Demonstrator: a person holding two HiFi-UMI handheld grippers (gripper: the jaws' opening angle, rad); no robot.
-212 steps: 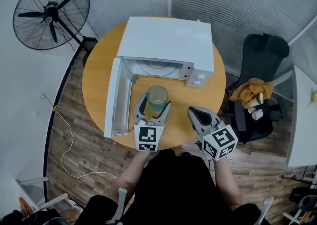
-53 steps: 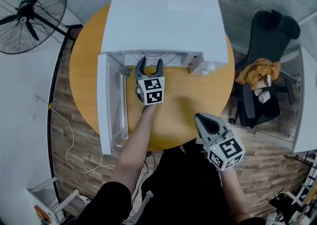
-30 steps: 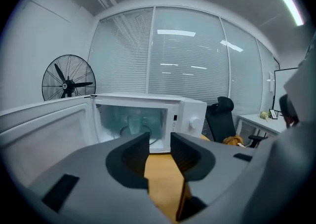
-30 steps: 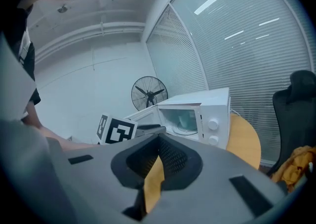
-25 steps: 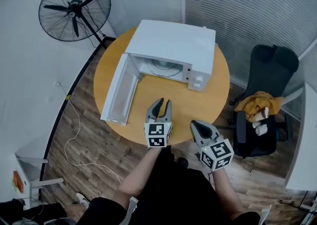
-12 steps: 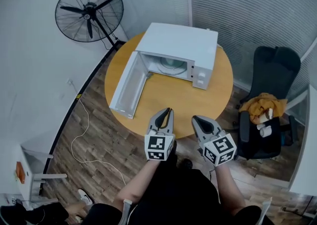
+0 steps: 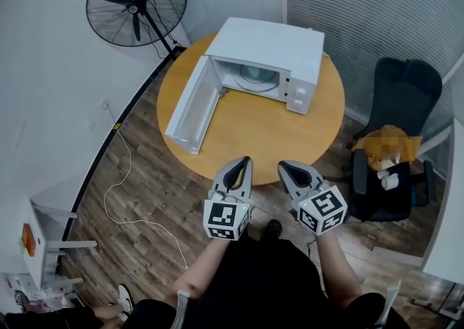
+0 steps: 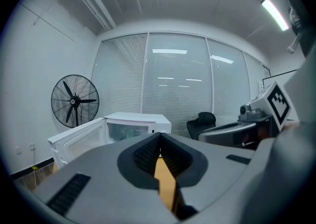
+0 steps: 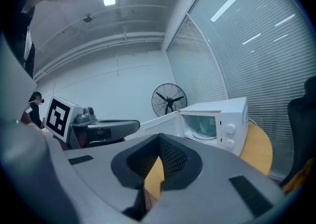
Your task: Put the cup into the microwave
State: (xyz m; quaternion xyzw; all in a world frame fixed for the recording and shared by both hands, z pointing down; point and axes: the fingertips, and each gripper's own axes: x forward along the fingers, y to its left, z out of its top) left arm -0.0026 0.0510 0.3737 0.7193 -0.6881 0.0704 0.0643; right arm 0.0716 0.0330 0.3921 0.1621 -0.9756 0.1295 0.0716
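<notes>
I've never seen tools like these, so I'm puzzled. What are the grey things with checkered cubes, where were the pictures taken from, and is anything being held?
There is no robot: a person holds a grey grabbing tool in each hand, the left gripper and the right gripper. The checkered cubes are part of them. One picture comes from a camera on the person's head, looking down. The other two come from small cameras riding on each tool, looking along its jaws. On the round yellow wooden table stands a white microwave oven with its door open; a see-through green cup sits inside. Both pairs of jaws are closed and hold nothing. Nearby stand a black fan and a black office chair.
</notes>
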